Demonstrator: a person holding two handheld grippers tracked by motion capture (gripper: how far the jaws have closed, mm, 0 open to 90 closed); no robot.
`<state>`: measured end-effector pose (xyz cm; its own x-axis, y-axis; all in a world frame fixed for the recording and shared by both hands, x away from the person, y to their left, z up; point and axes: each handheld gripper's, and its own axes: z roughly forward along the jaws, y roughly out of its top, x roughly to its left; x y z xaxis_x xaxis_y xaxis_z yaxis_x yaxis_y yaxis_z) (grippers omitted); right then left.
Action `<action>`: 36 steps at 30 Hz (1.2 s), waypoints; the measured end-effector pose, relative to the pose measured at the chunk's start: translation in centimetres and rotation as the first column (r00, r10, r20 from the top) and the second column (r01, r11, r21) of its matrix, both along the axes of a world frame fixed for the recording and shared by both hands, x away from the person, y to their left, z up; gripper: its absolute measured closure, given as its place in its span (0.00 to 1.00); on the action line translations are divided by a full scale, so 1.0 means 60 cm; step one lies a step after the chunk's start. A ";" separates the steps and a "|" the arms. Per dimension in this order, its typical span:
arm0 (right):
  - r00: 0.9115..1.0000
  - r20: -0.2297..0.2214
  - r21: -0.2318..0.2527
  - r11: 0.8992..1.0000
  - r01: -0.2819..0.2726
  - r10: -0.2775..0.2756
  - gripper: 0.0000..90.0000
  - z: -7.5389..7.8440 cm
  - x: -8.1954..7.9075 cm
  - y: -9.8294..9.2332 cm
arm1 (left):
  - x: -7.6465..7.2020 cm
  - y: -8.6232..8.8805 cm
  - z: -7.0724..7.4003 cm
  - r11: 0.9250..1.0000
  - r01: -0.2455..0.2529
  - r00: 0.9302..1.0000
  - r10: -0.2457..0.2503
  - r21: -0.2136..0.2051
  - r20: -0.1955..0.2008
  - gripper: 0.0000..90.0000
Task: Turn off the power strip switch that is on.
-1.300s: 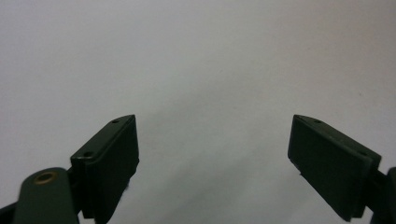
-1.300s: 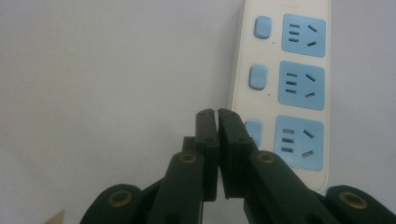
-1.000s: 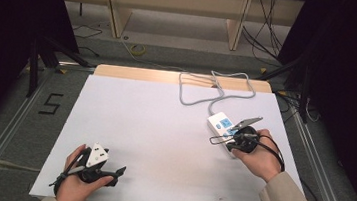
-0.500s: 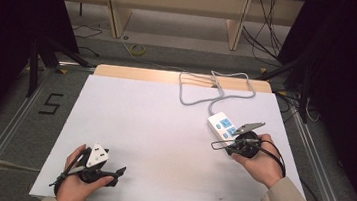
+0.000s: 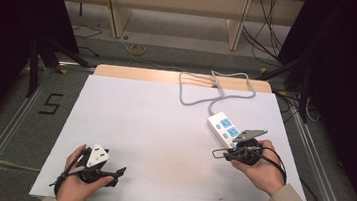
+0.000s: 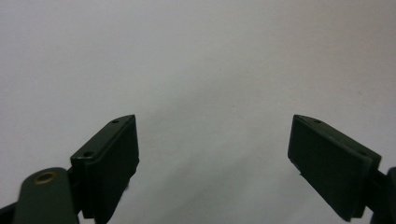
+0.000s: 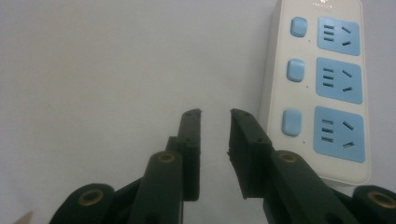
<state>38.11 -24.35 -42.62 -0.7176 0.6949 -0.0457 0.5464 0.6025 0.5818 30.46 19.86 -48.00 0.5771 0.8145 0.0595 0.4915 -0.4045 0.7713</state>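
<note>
Even overhead light brightens the white table (image 5: 163, 129) while its surroundings fall into darkness. Shadows stay soft and faint. Both gripper views look slightly soft, their corners dimming a little.

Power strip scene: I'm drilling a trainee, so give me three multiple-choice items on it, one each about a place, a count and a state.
1. Where does the power strip lie on the table?
A. near the left hand-held gripper
B. by the right hand-held gripper
C. at the table's middle

2. How many blue sockets does it have?
A. two
B. three
C. five

3. How do the left hand-held gripper's jaws stand?
A. wide apart, nothing between
B. shut tight
C. clamped on a cable

Answers: 1 B, the strip sits just beyond the right hand-held gripper. 2 B, the right gripper view shows three. 3 A, the left hand-held gripper shows bare table between its jaws.
</note>
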 end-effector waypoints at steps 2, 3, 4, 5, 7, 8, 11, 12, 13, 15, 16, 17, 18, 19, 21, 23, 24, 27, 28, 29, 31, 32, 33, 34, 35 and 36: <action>1.000 0.002 0.011 1.000 -0.006 0.006 0.80 -0.002 -0.004 -0.001 | 0.000 0.000 0.000 1.000 0.000 1.000 0.000 0.000 0.000 0.18; 1.000 0.005 0.017 1.000 -0.013 0.013 0.79 -0.003 -0.005 -0.001 | 0.000 0.000 0.000 1.000 0.001 1.000 -0.001 0.002 0.000 0.18; 1.000 0.004 0.023 1.000 -0.011 0.011 0.78 -0.003 -0.008 -0.001 | 0.000 0.000 0.000 1.000 0.001 1.000 -0.001 0.002 0.000 0.18; 1.000 0.012 0.029 0.999 -0.018 0.018 0.77 -0.005 -0.010 -0.002 | 0.000 0.000 0.000 1.000 -0.001 1.000 0.001 0.000 0.000 0.18; 0.999 0.015 0.042 0.999 -0.029 0.029 0.74 -0.007 -0.014 -0.002 | 0.000 0.000 0.000 1.000 0.000 1.000 0.000 -0.001 0.000 0.18; 0.999 0.016 0.047 0.998 -0.035 0.035 0.73 -0.008 -0.016 -0.003 | 0.000 0.000 0.000 1.000 0.000 1.000 0.000 -0.001 0.000 0.18; 0.999 0.036 0.070 0.997 -0.042 0.039 0.70 -0.012 -0.024 -0.004 | 0.000 0.000 0.000 1.000 0.001 1.000 -0.001 0.002 0.000 0.18; 0.998 0.041 0.078 0.996 -0.045 0.042 0.69 -0.014 -0.027 -0.005 | 0.000 0.000 0.000 1.000 0.000 1.000 0.000 0.001 0.000 0.18; 0.998 0.044 0.083 0.995 -0.047 0.044 0.67 -0.015 -0.029 -0.005 | 0.000 0.000 -0.001 1.000 -0.001 1.000 0.001 -0.001 0.000 0.18; 0.997 0.051 0.095 0.994 -0.054 0.049 0.65 -0.020 -0.035 -0.005 | 0.000 -0.001 0.000 1.000 0.000 1.000 0.000 0.001 -0.003 0.18; 0.997 0.054 0.098 0.994 -0.057 0.052 0.64 -0.023 -0.037 -0.005 | 0.000 -0.001 -0.001 1.000 0.001 1.000 -0.001 0.001 0.001 0.18; 0.997 0.055 0.102 0.993 -0.059 0.054 0.63 -0.025 -0.039 -0.005 | 0.000 -0.001 -0.001 1.000 0.000 1.000 0.000 0.001 0.000 0.18; 0.997 0.059 0.109 0.992 -0.062 0.056 0.62 -0.028 -0.042 -0.005 | 0.000 -0.001 -0.001 1.000 -0.001 1.000 0.001 0.000 0.000 0.18; 0.996 0.068 0.115 0.991 -0.064 0.057 0.61 -0.031 -0.045 -0.005 | 0.000 -0.001 -0.001 1.000 -0.001 1.000 0.001 0.001 -0.001 0.18; 0.995 0.076 0.125 0.990 -0.071 0.062 0.60 -0.036 -0.048 -0.006 | 0.000 -0.001 -0.001 1.000 -0.001 1.000 0.001 0.001 -0.003 0.18; 0.994 0.084 0.133 0.988 -0.074 0.063 0.59 -0.039 -0.051 -0.007 | 0.000 -0.001 -0.001 1.000 -0.001 1.000 0.001 0.002 -0.004 0.18; 0.994 0.086 0.137 0.988 -0.076 0.064 0.58 -0.041 -0.052 -0.007 | 0.000 -0.001 -0.001 1.000 -0.002 1.000 0.002 0.001 -0.004 0.18; 0.993 0.094 0.150 0.986 -0.079 0.065 0.55 -0.046 -0.056 -0.009 | 0.000 0.000 -0.001 1.000 -0.002 1.000 0.002 0.002 -0.005 0.18; 0.993 0.102 0.153 0.985 -0.080 0.065 0.55 -0.048 -0.058 -0.010 | 0.000 0.000 -0.001 1.000 -0.003 1.000 0.003 0.001 -0.003 0.18; 0.992 0.109 0.156 0.984 -0.081 0.064 0.54 -0.049 -0.059 -0.011 | 0.000 0.000 -0.001 1.000 -0.003 1.000 0.003 0.003 -0.005 0.18; 0.991 0.120 0.160 0.983 -0.086 0.068 0.53 -0.053 -0.062 -0.013 | -0.001 0.001 -0.001 1.000 0.000 1.000 0.000 0.008 -0.006 0.18; 0.990 0.126 0.162 0.983 -0.085 0.065 0.53 -0.055 -0.064 -0.014 | 0.000 0.001 -0.001 1.000 0.000 1.000 0.000 0.009 -0.005 0.18; 0.989 0.132 0.163 0.983 -0.089 0.067 0.53 -0.056 -0.066 -0.015 | 0.000 0.001 -0.001 1.000 0.000 1.000 0.000 0.009 -0.007 0.18; 0.989 0.134 0.165 0.982 -0.091 0.069 0.52 -0.058 -0.067 -0.017 | 0.000 0.001 -0.002 1.000 -0.003 1.000 0.003 0.003 -0.006 0.18; 0.988 0.143 0.170 0.981 -0.089 0.065 0.52 -0.059 -0.069 -0.019 | 0.000 0.001 -0.002 1.000 -0.001 1.000 0.001 0.007 -0.008 0.18; 0.987 0.150 0.174 0.981 -0.090 0.064 0.52 -0.061 -0.072 -0.021 | 0.000 0.001 -0.002 1.000 -0.002 1.000 0.002 0.007 -0.009 0.18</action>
